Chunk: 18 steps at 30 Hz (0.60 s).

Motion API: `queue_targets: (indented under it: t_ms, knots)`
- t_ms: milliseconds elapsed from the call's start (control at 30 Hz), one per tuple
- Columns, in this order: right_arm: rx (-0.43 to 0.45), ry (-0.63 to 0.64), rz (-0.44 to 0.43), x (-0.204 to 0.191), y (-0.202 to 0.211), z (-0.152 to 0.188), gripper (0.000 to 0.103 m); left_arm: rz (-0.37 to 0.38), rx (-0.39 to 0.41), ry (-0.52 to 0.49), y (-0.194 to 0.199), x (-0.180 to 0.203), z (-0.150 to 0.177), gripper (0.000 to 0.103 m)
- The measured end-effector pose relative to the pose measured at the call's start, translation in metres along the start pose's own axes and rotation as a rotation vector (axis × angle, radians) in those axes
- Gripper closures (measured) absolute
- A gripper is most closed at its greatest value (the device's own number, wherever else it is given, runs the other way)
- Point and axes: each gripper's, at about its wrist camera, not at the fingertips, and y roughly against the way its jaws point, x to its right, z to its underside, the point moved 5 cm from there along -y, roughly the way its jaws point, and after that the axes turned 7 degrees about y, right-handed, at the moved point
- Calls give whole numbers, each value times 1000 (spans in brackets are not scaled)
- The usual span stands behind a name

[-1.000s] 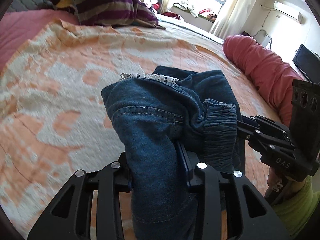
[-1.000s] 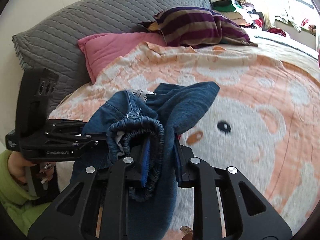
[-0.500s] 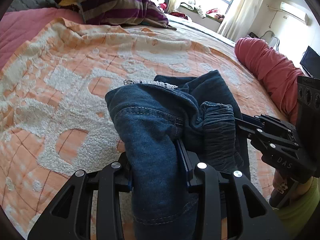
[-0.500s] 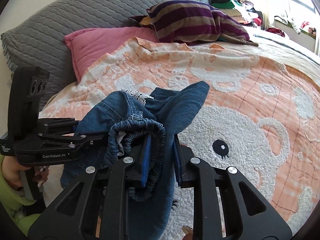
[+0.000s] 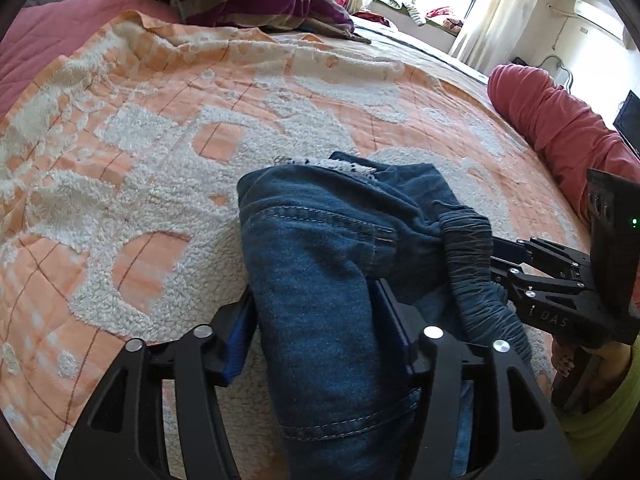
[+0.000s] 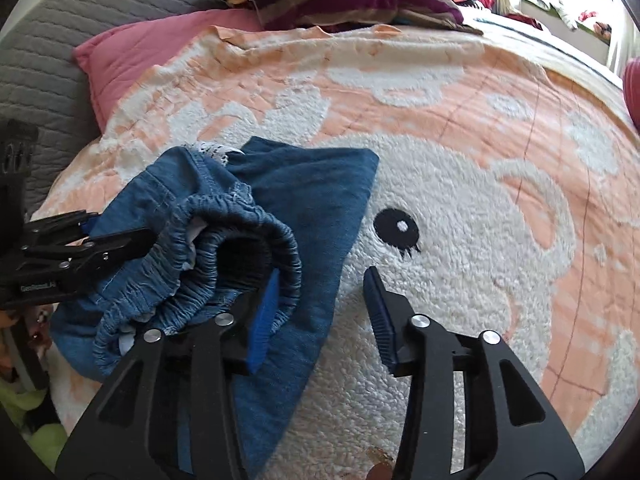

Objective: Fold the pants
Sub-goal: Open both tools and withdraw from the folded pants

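Between opening left hand-held gripper jaws, denim pants, on blanket

White letters "DAS" on the black body of the right tool, seen from the left wrist view, pale lettering "GenRobot.AI", partly cut off, on the black body of the left tool, seen from the right wrist view, no other legible text

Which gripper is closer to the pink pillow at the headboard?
Left. The left gripper sits on the pillow's side of the jeans; the right gripper is farther from the pink pillow.
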Motion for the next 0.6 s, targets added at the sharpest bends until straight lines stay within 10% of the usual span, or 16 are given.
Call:
queue_targets:
  t_ms: [333, 600]
  knots:
    - [146, -10, 25, -11, 63, -7, 16, 10, 70, 9, 43, 2, 6, 13]
    - [258, 28, 67, -35, 118, 7, 9, -29, 136, -8, 96, 1, 32, 5]
